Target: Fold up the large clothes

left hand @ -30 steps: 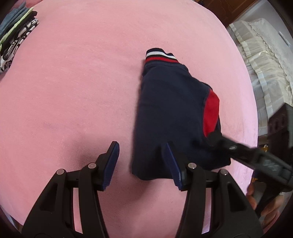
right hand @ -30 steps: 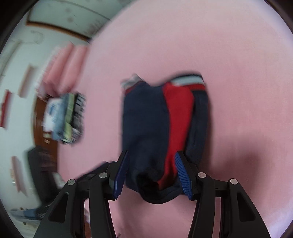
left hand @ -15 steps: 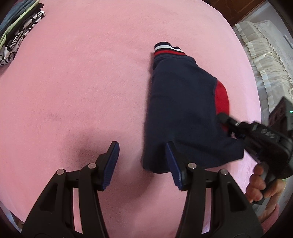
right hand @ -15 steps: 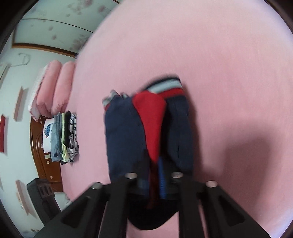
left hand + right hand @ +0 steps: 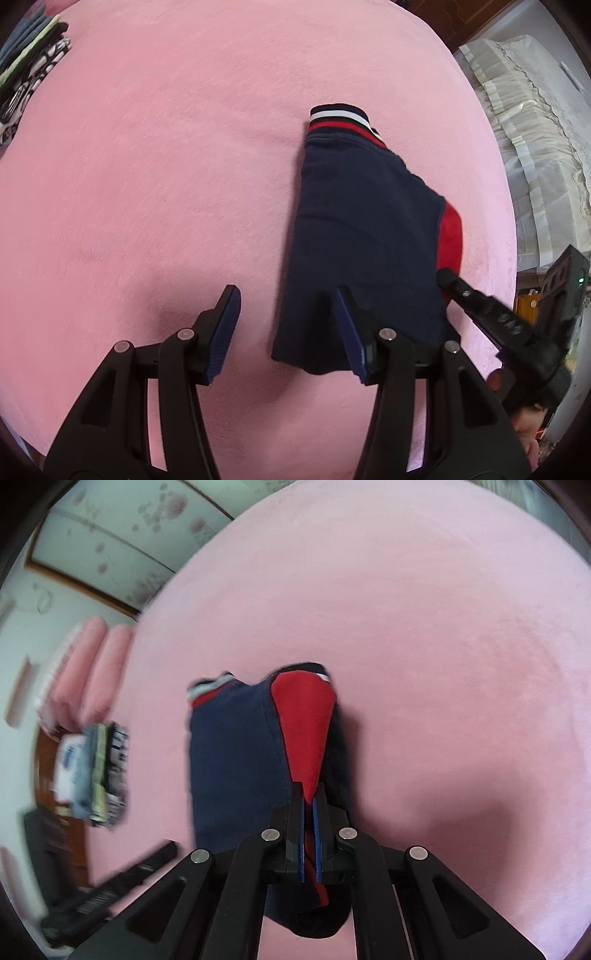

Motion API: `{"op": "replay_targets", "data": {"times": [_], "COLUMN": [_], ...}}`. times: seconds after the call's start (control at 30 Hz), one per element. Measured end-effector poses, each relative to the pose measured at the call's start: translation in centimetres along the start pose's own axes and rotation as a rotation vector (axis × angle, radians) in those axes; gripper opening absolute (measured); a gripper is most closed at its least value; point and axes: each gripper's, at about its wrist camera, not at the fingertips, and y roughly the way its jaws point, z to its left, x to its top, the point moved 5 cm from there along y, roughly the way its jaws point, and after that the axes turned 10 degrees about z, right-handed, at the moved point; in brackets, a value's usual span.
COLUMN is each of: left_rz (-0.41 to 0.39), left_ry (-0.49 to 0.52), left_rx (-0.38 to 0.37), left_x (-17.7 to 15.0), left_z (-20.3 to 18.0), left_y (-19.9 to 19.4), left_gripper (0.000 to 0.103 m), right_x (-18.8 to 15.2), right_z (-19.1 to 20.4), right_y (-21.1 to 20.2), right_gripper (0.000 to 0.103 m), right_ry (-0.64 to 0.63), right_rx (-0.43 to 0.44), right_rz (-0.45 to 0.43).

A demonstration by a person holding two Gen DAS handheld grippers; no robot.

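My right gripper (image 5: 309, 801) is clenched on the folded sweater (image 5: 236, 760), its blue pads pinching the narrow lower end of the red panel (image 5: 303, 731) where the fabric bunches together. The jaws are pressed almost flat against each other with only that thin layer of cloth between them. From my left camera the same gripper (image 5: 445, 277) reaches in from the right and meets the sweater's right edge beside the red patch.

My left gripper (image 5: 288, 325) is released, its jaws standing about half apart and gripping nothing. Its right finger (image 5: 351, 332) sits over the near edge of the sweater (image 5: 362, 236), but I cannot tell whether it touches the cloth. The left finger (image 5: 223, 332) is over the bare pink blanket (image 5: 147, 184).

The sweater is navy, folded into a long narrow shape, and lies on the pink blanket right of centre in the left view. Its ribbed hem, striped navy, white and red (image 5: 338, 118), points away from me.

A stack of folded clothes (image 5: 96, 771) sits at the blanket's far left edge, well apart from the sweater. A blue print shows on its top item, but it is too blurred to read. I can make out no other label or writing.
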Motion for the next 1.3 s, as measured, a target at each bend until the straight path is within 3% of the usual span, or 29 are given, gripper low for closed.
{"op": "replay_targets", "data": {"times": [0.23,0.33,0.37,0.4,0.47,0.53,0.6,0.7,0.73,0.8,0.83,0.9,0.97,1.0,1.03,1.13,1.3], "left_rz": [0.045,0.069,0.075,0.081,0.073,0.052,0.039,0.035,0.036,0.062,0.089,0.152,0.190,0.191,0.189,0.169,0.082], "left_ry": [0.007,0.017,0.015,0.016,0.020,0.033,0.054,0.069,0.069,0.065,0.060,0.050,0.065,0.070,0.067,0.050,0.083], "left_rx": [0.007,0.016,0.025,0.038,0.054,0.055,0.010,-0.050,-0.066,-0.078,-0.076,-0.057,0.014,0.051,0.053,0.061,0.212], "left_x": [0.6,0.7,0.8,0.9,1.0,1.1,1.1,1.1,1.1,0.7,0.6,0.2,-0.4,-0.7,-0.8,-1.5,-4.0], "left_z": [-0.4,-0.3,-0.2,-0.2,-0.1,-0.6,-1.4,-2.6,-2.9,-3.6,-3.8,-3.7,-3.6,-3.4,-3.4,-3.3,-3.8], "left_y": [1.2,1.6,1.6,1.5,1.2,0.5,-0.2,-0.4,-0.2,0.6,1.2,2.7,3.7,4.0,4.0,3.4,0.9], "left_gripper": [0.049,0.049,0.049,0.049,0.049,0.049,0.049,0.049,0.049,0.040,0.032,0.030,0.025,0.025,0.025,0.025,0.025], "right_x": [0.2,0.3,0.3,0.3,0.2,-0.1,-0.5,-1.6,-2.0,-2.4,-2.7,-3.4,-4.6,-5.1,-5.4,-6.3,-7.7], "right_z": [0.3,0.4,0.8,0.8,0.3,0.5,1.3,2.7,3.5,4.3,4.3,4.2,4.3,3.6,3.0,1.8,2.2], "right_y": [3.9,2.8,2.5,1.8,0.0,-2.1,-3.6,-4.2,-3.7,-2.4,-1.3,0.6,2.8,3.3,3.4,1.4,-2.8], "right_gripper": [0.004,0.006,0.013,0.029,0.049,0.049,0.049,0.048,0.046,0.019,0.015,0.009,0.006,0.002,0.001,0.001,0.006], "right_ry": [-0.018,-0.017,-0.024,-0.036,-0.050,-0.064,-0.082,-0.154,-0.188,-0.211,-0.207,-0.209,-0.251,-0.259,-0.250,-0.166,-0.156], "right_rx": [-0.086,-0.066,-0.068,-0.106,-0.184,-0.159,-0.061,0.086,0.093,0.077,0.087,0.128,0.066,-0.005,-0.034,-0.032,-0.106], "right_rz": [0.053,0.061,0.057,0.043,-0.005,-0.076,-0.108,-0.091,-0.072,-0.038,0.005,0.087,0.140,0.141,0.146,0.124,0.049]}}
